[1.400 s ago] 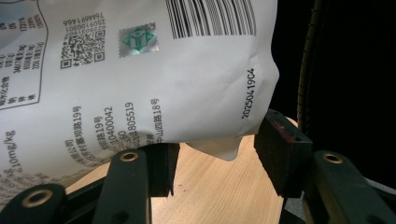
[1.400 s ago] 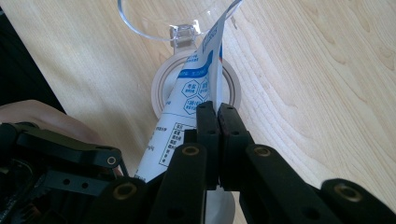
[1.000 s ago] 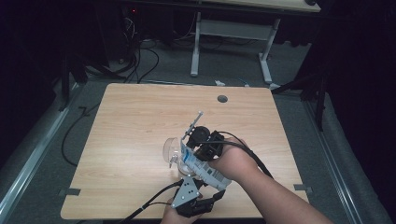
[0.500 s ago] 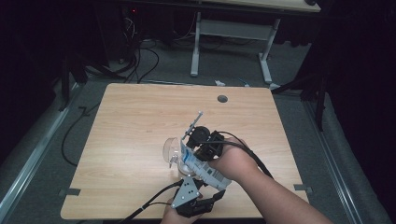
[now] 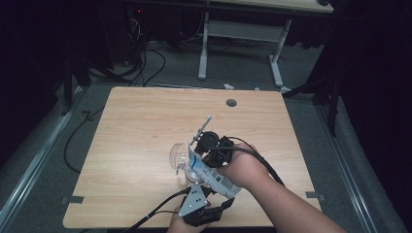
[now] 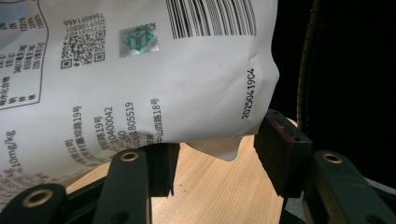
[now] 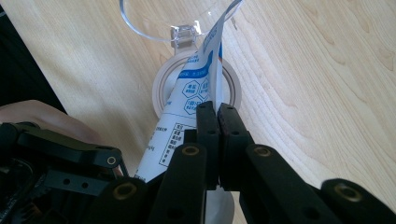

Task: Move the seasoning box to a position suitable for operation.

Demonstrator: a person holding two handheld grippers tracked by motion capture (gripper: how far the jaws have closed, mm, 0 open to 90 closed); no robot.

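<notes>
A white printed bag (image 5: 214,177) hangs tilted over a round pale container (image 7: 161,88) whose clear lid (image 7: 159,18) is flipped open. In the high view the clear container (image 5: 177,155) stands on the table's near middle. My right gripper (image 7: 217,109) is shut on the bag (image 7: 196,88), whose lower corner points into the round opening. My right gripper (image 5: 201,162) comes in from the right, held by a hand. My left gripper (image 6: 215,154) stands open just under the bag (image 6: 140,70), whose bottom corner dangles between the jaws. The left gripper (image 5: 197,189) is at the table's front edge.
The wooden table (image 5: 145,121) has a round cable hole (image 5: 231,103) near its far edge. Behind it stands another desk on white legs (image 5: 204,48), with cables (image 5: 145,63) on the dark floor. A black cable (image 6: 306,65) runs beside the left gripper.
</notes>
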